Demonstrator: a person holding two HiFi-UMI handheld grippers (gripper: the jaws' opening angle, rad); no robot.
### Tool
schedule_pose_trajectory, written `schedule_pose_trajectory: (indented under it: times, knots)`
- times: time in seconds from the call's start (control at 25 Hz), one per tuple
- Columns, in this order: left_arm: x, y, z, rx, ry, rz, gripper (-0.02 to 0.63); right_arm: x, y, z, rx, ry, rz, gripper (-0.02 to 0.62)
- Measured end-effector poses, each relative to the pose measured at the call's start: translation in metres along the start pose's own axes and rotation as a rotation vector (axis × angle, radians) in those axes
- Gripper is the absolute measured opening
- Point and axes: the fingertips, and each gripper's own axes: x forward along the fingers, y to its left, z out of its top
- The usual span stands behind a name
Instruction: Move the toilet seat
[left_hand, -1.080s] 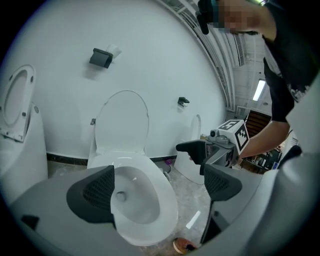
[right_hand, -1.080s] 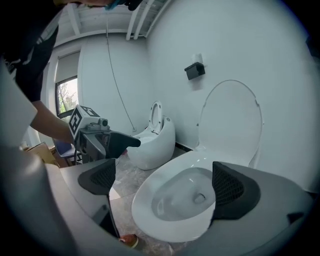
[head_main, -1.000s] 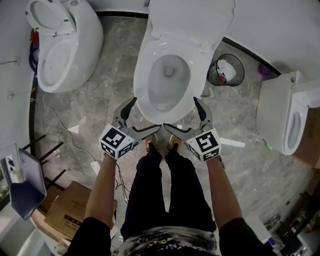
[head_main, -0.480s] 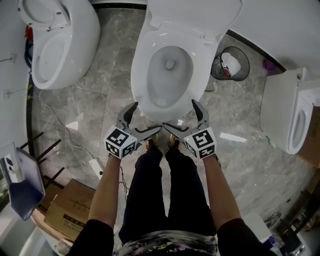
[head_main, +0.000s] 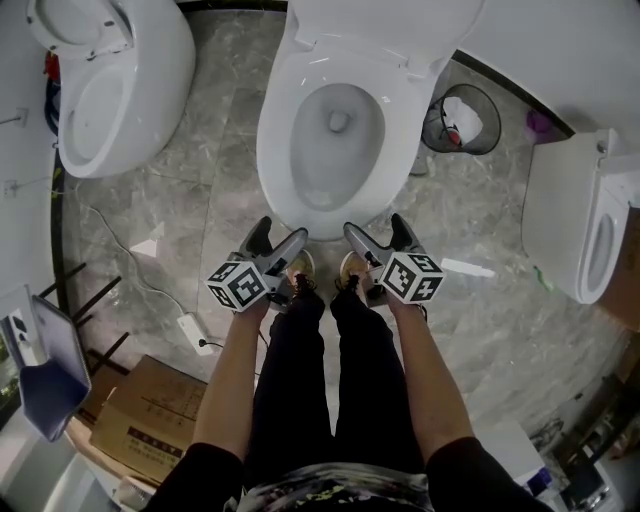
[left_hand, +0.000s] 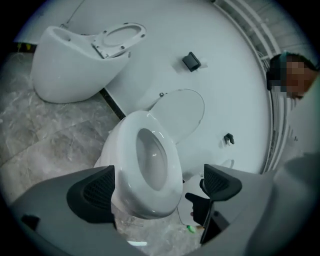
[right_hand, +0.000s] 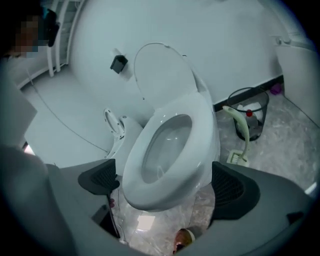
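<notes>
Head view: I hold the left gripper and right gripper low in front of the bowl, near my shoes, touching nothing.

Left gripper view: jaws spread wide, with only the front of the bowl framed beyond them.

Right gripper view: same, jaws apart and empty.

Toilet seat lies down on the bowl rim as far as I can judge (white on white, seam hard to read). Lid stands raised at the back. Waste bin sits on the floor to the right of the bowl.
</notes>
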Motion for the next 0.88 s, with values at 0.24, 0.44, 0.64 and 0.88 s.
schedule_pose_trajectory:
  times: [0.24,0.44,0.64,0.88]
  knots:
    - [0.007,0.017,-0.012,-0.189,-0.044,0.022,0.538,0.014,-0.007,-0.019,0.227,0.021,0.019,0.583]
    - [0.015,0.013,-0.018,-0.269,-0.058,0.007,0.537,0.024,0.004,-0.029,0.417,0.014,0.073,0.515]
    - [0.016,0.023,-0.020,-0.366,-0.103,0.064,0.472,0.025,-0.001,-0.028,0.561,-0.067,0.044,0.435]
    - [0.010,0.046,-0.029,-0.431,-0.104,0.178,0.239,0.022,-0.024,-0.040,0.659,-0.065,-0.050,0.210]
